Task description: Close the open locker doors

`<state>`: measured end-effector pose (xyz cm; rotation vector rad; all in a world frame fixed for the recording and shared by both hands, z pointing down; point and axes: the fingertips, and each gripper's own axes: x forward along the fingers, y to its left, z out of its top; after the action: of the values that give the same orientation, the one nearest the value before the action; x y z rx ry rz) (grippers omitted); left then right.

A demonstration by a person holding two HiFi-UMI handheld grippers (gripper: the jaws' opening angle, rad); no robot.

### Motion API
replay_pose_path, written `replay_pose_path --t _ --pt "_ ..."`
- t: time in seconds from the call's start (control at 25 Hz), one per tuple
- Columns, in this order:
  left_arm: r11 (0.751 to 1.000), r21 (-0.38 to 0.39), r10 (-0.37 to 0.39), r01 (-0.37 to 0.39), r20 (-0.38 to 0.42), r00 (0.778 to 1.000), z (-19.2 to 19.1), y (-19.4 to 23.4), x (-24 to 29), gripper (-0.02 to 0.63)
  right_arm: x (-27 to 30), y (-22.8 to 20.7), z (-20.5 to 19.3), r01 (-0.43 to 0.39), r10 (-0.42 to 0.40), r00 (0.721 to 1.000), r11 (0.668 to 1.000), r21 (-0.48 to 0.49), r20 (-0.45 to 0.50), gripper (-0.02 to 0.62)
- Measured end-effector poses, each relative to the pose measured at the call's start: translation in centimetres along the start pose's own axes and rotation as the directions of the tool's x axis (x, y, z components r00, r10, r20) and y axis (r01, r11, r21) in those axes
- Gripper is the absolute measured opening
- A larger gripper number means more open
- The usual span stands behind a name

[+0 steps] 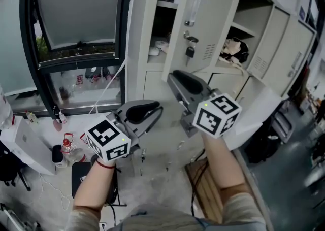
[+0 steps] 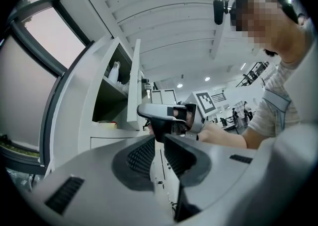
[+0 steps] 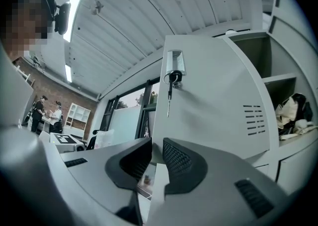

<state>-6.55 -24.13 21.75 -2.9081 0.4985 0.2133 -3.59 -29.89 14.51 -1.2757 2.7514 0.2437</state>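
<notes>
The locker door [image 1: 213,22] with a key [image 1: 189,51] hanging from its lock stands swung out from the cabinet. Just right of it a compartment lies open with a bag [image 1: 236,50] on its shelf. The right hand-held gripper [image 1: 174,75] sits just under that door's lower corner on the key side, its jaws parted by a narrow slit with nothing pinched between them. The left hand-held gripper [image 1: 159,108] hangs lower and to the left of the door, apart from it, its jaws likewise a crack apart and empty.

To my eye the step in hand is getting the right one onto this door to swing it shut. Best to lay the jaw tips on the flat face near the free edge, below the key so it does not snag, and push steadily along the door's arc until it seats. A white panel [image 1: 256,116] below and right of the door looks like another one waiting.
</notes>
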Motion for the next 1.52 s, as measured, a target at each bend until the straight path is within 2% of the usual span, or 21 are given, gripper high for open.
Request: replay_pose_path --t 0.56,1.52 --pt "1.0 -0.001 0.024 -0.025 -0.023 0.999 -1.5 2.3 -0.5 0.041 4.3 -2.4 -1.8 0.05 -0.05 0.998 0.999 0.011 -0.042 0.054" --pt "0.998 -0.012 0.069 -0.07 -0.043 0.997 -2.9 4.6 -1.4 0.041 9.3 -4.6 -4.0 0.079 -0.077 0.993 0.997 0.013 -0.092 0.054"
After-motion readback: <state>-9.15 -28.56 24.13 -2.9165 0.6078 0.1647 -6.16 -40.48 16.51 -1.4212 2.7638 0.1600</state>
